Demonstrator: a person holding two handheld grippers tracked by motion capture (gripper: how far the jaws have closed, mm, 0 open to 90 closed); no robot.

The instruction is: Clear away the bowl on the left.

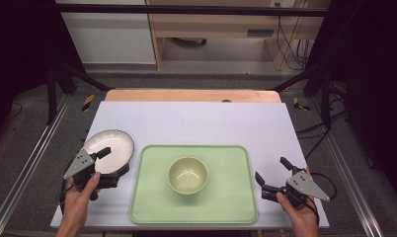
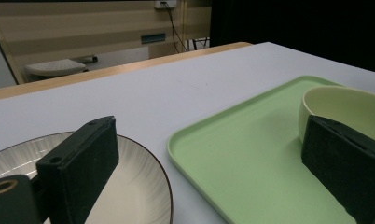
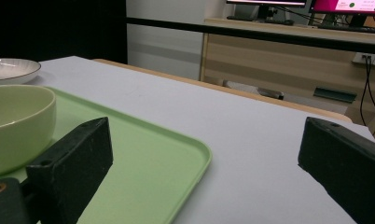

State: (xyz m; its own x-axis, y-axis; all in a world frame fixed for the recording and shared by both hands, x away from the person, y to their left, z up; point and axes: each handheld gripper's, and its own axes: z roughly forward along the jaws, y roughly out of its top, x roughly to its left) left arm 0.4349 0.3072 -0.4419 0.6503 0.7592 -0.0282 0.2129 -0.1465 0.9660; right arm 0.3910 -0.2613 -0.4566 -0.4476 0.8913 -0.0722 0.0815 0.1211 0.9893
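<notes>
Overhead, the white tabletop (image 1: 196, 123) spans most of the high view, a strip of bare wood along its 12 o'clock edge. Centred toward 6 o'clock lies the pale green tray (image 1: 226, 197), flat on the tabletop. A cream bowl (image 1: 187, 174) stands upright on the tray, a little toward its 9 o'clock side. Off the tray at about 9 o'clock rests a white plate (image 1: 112, 143) with a dark rim and fine radial lines, close beside the tray edge; whether they touch cannot be told.

Left gripper (image 1: 113, 163): held at the plate's 6 o'clock side, jaws spread wide and gripping nothing. In the left gripper view one jaw hangs over the plate (image 2: 139, 186), the other over the tray (image 2: 232, 154) near the bowl (image 2: 344, 105).

Right gripper (image 1: 272, 171): just off the tray's 3 o'clock edge, over bare tabletop, jaws wide apart and empty. In the right gripper view one jaw sits over the tray (image 3: 148, 158), the other over the tabletop (image 3: 251, 140).
</notes>
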